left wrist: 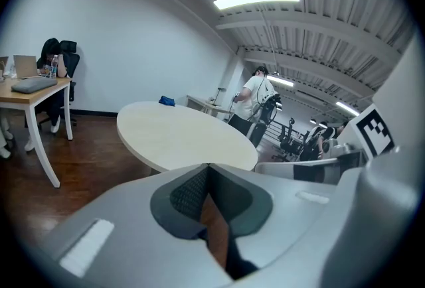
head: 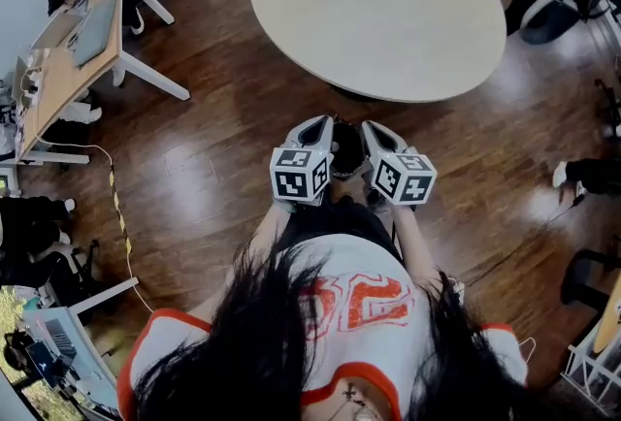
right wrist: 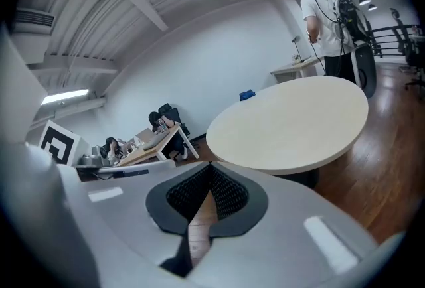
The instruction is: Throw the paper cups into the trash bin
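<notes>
No paper cup and no trash bin shows in any view. I hold both grippers side by side in front of my body, above the wooden floor and just short of the round beige table (head: 378,7). The left gripper (head: 316,124) is shut, its tips meeting with nothing between them (left wrist: 208,167). The right gripper (head: 373,128) is shut too and holds nothing (right wrist: 211,166). Both point toward the table (left wrist: 179,134), whose top (right wrist: 292,121) is bare except for a small blue object (right wrist: 247,95) at its far edge.
A wooden desk (head: 68,50) with a laptop and clutter stands at the left, chairs beside it. A person in a white shirt (left wrist: 255,97) stands beyond the table near office chairs. A cable (head: 118,215) runs across the floor at the left.
</notes>
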`<move>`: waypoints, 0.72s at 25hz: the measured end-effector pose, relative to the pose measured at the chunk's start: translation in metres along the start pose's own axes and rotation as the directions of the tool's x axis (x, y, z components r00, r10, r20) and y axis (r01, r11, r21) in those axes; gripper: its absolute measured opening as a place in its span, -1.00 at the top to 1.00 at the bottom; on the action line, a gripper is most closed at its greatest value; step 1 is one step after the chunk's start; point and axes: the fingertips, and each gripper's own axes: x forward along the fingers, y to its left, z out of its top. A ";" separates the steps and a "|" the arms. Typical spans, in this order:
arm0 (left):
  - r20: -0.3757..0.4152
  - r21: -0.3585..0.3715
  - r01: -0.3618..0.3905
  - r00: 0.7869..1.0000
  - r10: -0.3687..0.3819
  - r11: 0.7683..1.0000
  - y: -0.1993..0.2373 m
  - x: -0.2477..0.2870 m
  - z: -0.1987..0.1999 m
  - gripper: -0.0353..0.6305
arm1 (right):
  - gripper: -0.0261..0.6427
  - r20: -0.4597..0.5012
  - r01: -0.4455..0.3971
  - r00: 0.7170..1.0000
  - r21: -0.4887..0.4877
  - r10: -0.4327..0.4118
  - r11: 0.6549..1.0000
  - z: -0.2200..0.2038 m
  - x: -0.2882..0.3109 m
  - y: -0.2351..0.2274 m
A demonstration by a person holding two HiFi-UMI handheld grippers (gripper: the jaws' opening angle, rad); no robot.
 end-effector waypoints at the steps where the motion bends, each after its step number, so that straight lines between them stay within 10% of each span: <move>1: 0.003 0.005 0.005 1.000 -0.005 1.000 -0.001 0.000 0.003 0.89 | 0.92 0.007 0.000 1.000 -0.004 0.000 1.000 0.004 -0.001 0.002; 18: 0.044 0.025 0.023 0.999 -0.024 0.999 -0.010 0.002 0.022 0.89 | 0.92 0.039 0.002 0.999 -0.043 0.000 0.999 0.024 -0.008 0.012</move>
